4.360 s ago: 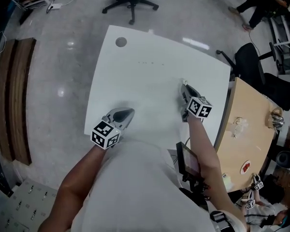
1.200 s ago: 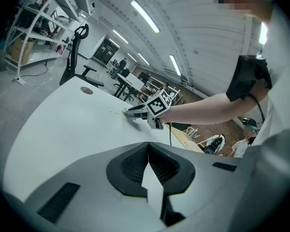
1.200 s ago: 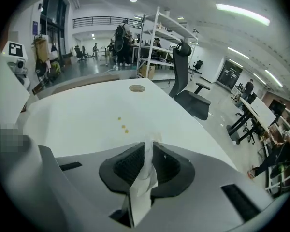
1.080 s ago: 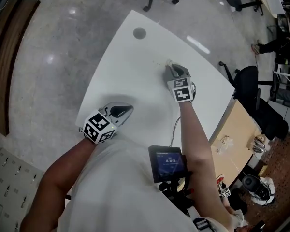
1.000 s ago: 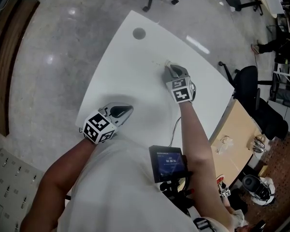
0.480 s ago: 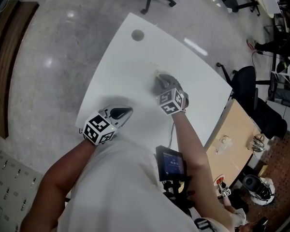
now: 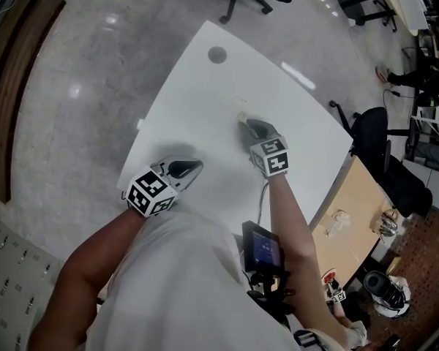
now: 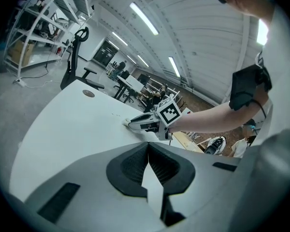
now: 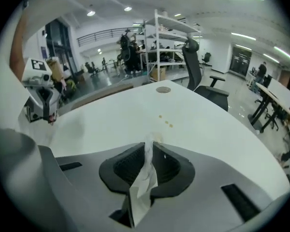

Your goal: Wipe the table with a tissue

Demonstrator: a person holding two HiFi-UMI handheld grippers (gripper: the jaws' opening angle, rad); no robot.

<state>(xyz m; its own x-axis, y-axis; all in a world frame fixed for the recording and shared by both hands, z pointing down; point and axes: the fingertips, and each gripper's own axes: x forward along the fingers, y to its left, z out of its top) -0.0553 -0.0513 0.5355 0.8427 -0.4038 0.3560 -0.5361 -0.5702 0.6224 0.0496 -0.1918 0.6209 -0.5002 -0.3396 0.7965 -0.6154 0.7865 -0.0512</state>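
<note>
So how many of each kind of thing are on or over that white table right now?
Grippers: 2 (left gripper, right gripper)
Tissue: 1, pinched in the right gripper's fingers
Yellowish spots: 3
Total: 6

A white crumpled paper tissue is pinched between the closed pads of the right tongs. It stands as a thin, creased strip running up through the grip. Its far end pokes out past the tips as a small tuft, down on the surface of the large white smooth-topped worktop. Its near end hangs loose behind the pads, ragged and folded over.

Just beyond the tuft, a few small yellowish spots lie in a short row on the worktop. Farther off, towards the far corner, a round grey cable-hole cap sits in the top.
</note>
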